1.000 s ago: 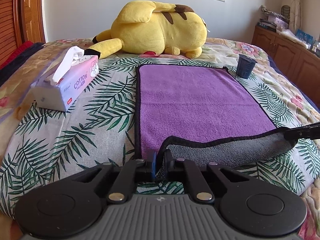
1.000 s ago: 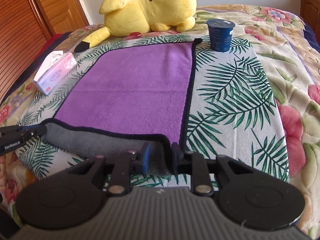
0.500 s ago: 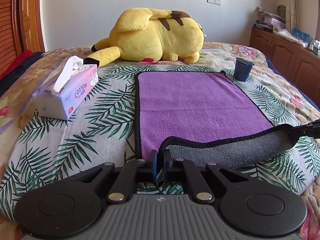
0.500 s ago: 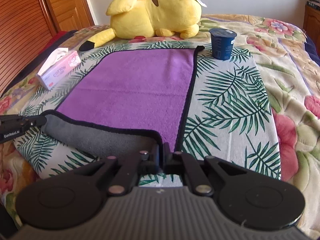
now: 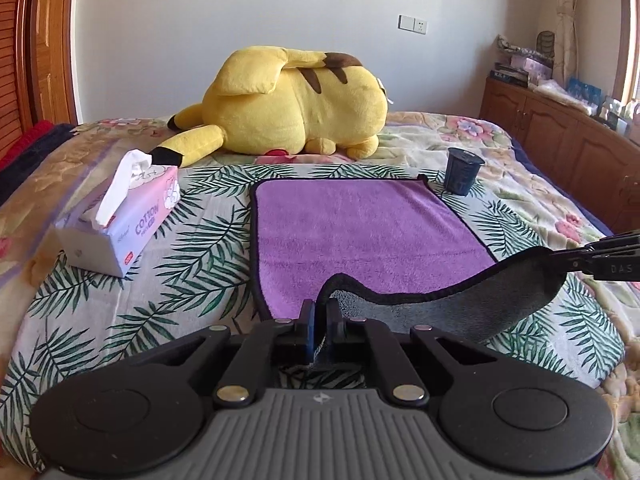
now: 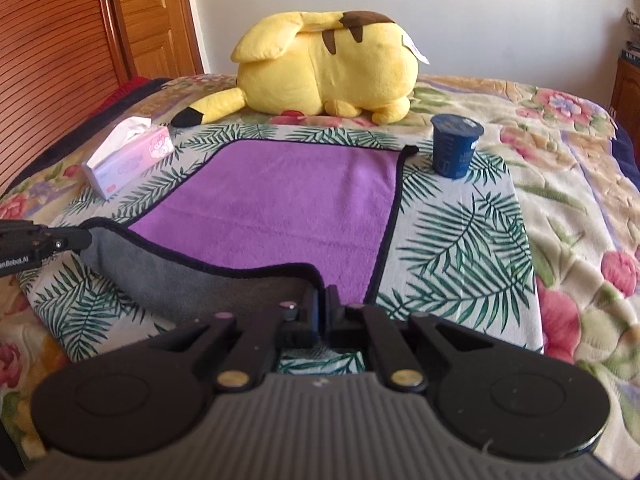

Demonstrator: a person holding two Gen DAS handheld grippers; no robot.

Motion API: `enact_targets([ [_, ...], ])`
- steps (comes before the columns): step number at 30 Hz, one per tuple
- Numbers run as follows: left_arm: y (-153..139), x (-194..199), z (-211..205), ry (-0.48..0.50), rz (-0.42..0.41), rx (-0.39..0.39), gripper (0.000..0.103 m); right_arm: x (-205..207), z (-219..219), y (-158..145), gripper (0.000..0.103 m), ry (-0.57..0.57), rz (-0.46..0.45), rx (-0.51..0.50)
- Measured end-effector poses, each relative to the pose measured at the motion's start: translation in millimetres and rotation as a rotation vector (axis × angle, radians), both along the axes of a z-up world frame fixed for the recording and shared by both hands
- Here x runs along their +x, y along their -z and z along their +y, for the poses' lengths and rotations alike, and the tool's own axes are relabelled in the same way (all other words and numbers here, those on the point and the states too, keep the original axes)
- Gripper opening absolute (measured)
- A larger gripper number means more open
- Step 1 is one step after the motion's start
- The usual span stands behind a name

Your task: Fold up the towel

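The towel (image 5: 360, 232), purple on its upper face with a black border and a grey underside, lies on the palm-leaf cloth (image 5: 192, 264) that covers the near part of the bed (image 6: 568, 168). Its far edge lies flat toward the middle of the bed. Its near edge is raised off the cloth, with the grey underside turned up and sagging between the two near corners.

The left gripper (image 5: 320, 320) has its jaws closed together on the towel's near left corner; the fabric is pinched between the two fingers. The right gripper (image 6: 322, 308) has its jaws closed on the towel's near right corner in the same way. Each gripper also appears in the other camera at the opposite end of the raised edge, and the lifted strip of towel spans between them.

A yellow plush toy (image 5: 296, 108) lies on the bed beyond the far edge of the towel, apart from it. A dark blue cup (image 6: 456, 146) stands upright just beside the towel's far right corner. A tissue box (image 5: 124, 224) rests on the left part of the cloth, apart from the towel's left edge, with a white tissue protruding from its top.
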State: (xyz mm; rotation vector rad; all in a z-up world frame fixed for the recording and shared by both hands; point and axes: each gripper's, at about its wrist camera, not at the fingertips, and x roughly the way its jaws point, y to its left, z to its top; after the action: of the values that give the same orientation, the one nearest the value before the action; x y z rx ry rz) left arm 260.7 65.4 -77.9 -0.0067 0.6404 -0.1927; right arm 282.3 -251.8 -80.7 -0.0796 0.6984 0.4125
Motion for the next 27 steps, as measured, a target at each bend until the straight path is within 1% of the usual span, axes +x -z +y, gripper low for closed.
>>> enact_targets([
  [10,-9,26,-2,0.025,-0.02,-0.006,0.0,20,2,-11,0.003,-0.009,-0.054,-0.011],
  [13,-11,37,-3,0.037,-0.028,0.014,0.0,28,3,-13,0.003,-0.015,-0.061,-0.017],
  [20,-18,63,3,0.051,-0.032,0.033,0.0,47,8,-18,0.003,-0.017,-0.092,-0.016],
  [27,-29,84,5,0.058,-0.063,0.065,0.0,68,14,-27,0.003,-0.024,-0.132,-0.024],
])
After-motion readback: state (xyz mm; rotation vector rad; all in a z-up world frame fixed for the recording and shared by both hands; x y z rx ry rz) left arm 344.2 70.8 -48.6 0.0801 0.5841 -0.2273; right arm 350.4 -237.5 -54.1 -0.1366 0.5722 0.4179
